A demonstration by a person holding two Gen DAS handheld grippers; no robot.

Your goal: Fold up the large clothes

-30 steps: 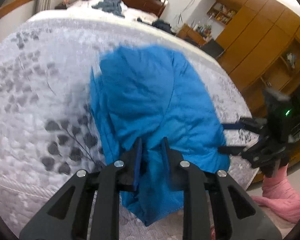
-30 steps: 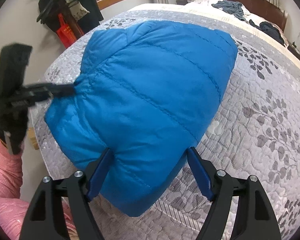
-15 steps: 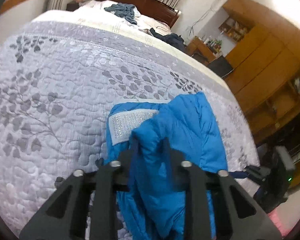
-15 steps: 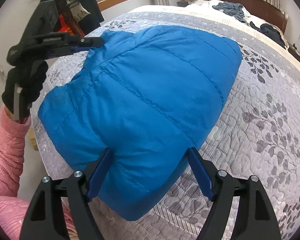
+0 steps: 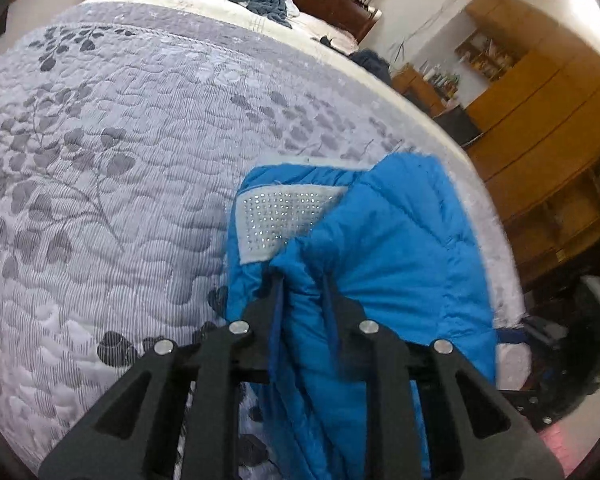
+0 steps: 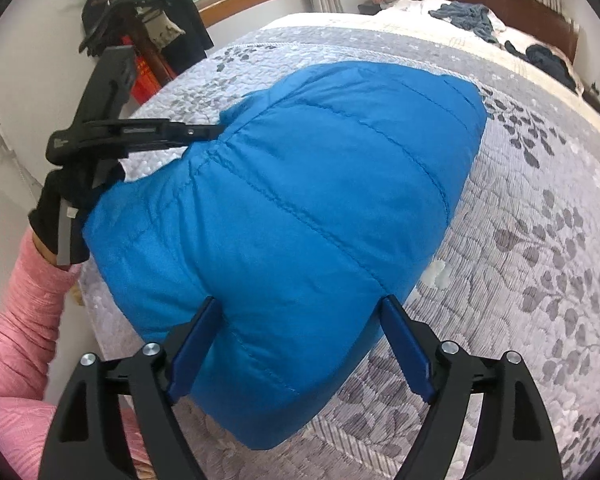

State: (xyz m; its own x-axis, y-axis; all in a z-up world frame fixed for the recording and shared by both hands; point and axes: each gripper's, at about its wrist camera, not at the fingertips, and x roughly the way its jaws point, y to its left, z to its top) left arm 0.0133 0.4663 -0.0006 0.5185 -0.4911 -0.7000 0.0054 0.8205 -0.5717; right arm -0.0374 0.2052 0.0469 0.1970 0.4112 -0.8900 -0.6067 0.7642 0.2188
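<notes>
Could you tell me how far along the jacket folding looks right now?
Partly done: the blue jacket is already bundled into a compact shape on the bed. In hand: the left gripper is shut on a jacket edge, lifted over a sparkly grey patch; the right gripper is open around the near end. Left: laying that edge down.

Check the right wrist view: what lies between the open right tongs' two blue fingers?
The puffy blue quilted jacket bulges between the right tongs, apparently unpinched; the left tongs clamp its far edge.

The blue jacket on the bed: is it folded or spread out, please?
Partly folded: the left gripper holds one edge of the blue jacket lifted over, exposing its grey lining.
</notes>
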